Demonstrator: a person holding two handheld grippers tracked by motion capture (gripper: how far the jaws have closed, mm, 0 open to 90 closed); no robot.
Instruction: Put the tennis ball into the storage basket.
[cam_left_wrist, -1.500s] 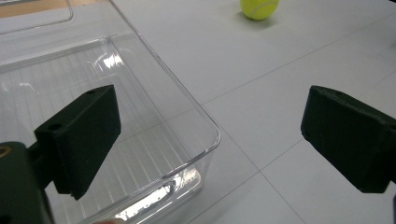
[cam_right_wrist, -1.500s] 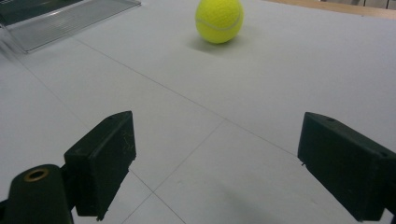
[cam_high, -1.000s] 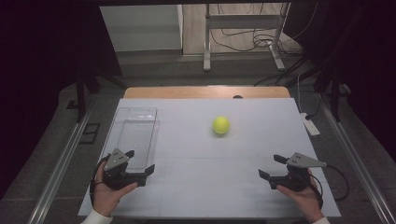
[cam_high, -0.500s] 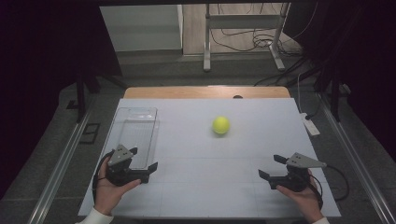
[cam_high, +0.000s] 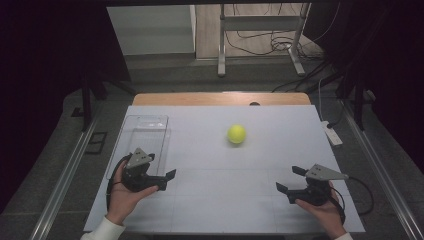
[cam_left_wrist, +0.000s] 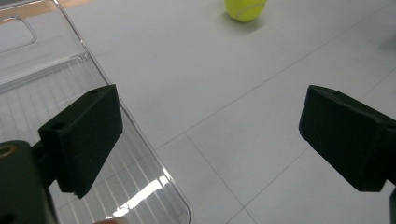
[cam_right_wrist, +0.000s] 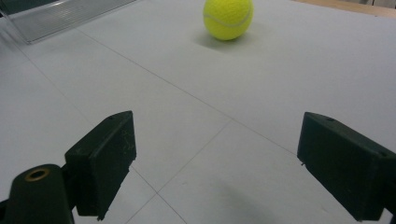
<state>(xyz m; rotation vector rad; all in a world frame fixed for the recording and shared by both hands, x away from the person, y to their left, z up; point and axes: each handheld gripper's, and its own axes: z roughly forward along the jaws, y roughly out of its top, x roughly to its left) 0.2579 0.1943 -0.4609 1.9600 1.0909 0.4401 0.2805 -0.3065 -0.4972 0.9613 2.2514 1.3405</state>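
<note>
Evidently nothing is yet grasped: your left gripper (cam_high: 159, 178) and right gripper (cam_high: 291, 180) both hold their jaws wide apart and empty, while the tennis ball (cam_high: 236, 134) rests untouched mid-table, well apart from the clear tray (cam_high: 145, 121) at left.

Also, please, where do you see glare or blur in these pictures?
Left gripper view: bright glare on the clear tray; near jaws soft. Right gripper view: tennis ball fairly sharp, faint shadow beside it. High view: white table evenly lit, surroundings dark.
</note>
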